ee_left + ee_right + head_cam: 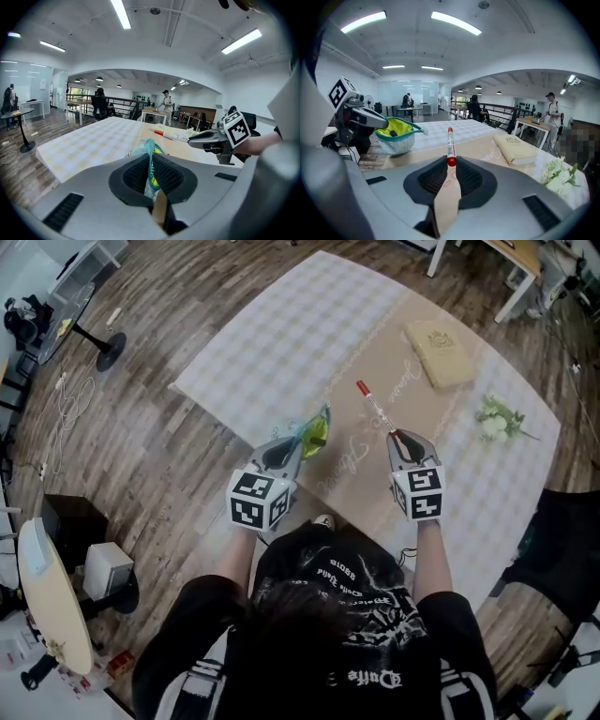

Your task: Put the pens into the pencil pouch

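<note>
Above the table [281, 343]: my left gripper [302, 446] pinches the pouch [317, 430] rim; my right gripper [399, 437] clamps a pen [373, 405], carry step; next, its tip must find the pouch mouth.

The pouch [396, 136] is soft matt cloth (zip tape along its rim). The pen [450, 145] is plastic — smooth, slightly glossy. The left claw [151, 158] and right claw [450, 165] are matt grey plastic with dark ribbed pads [471, 180]. Checked cloth covers the surface [281, 343]; the floor [169, 456] is wood plank.
</note>
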A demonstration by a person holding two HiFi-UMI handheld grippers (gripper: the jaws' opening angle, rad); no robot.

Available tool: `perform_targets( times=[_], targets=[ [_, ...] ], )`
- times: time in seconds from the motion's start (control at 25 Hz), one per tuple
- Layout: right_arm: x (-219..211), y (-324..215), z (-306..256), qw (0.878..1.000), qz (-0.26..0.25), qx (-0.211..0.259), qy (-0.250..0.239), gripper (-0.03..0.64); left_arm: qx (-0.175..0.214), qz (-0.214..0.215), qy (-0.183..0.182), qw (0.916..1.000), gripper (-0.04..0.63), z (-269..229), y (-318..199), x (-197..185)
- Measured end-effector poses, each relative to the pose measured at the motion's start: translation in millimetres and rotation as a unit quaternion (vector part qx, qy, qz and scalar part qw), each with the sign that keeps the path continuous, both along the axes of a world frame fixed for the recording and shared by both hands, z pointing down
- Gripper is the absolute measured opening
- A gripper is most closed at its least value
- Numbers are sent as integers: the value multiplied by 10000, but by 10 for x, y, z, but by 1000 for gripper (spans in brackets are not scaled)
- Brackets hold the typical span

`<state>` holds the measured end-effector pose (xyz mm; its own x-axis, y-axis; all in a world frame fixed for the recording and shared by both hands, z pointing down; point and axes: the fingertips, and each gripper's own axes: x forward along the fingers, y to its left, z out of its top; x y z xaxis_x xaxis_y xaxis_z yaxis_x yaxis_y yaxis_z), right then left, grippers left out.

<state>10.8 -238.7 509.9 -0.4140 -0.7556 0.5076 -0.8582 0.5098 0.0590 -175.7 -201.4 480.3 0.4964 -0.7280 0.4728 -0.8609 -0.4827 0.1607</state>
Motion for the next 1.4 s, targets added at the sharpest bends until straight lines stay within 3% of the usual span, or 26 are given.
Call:
perform_targets(
  times=[0.28,0.76,1.4],
  targets=[
    [97,448,-240,9993,-180,258,224,67,2,183,-33,9998,35,54,54,129],
    [52,1033,-262,9975,-421,241,521,67,33,550,-100,9984,35,148,170,279],
    [-498,1329,-163,9823,-1667,45,854,67,98,648,-196,9977,35,240,284,329]
  ],
)
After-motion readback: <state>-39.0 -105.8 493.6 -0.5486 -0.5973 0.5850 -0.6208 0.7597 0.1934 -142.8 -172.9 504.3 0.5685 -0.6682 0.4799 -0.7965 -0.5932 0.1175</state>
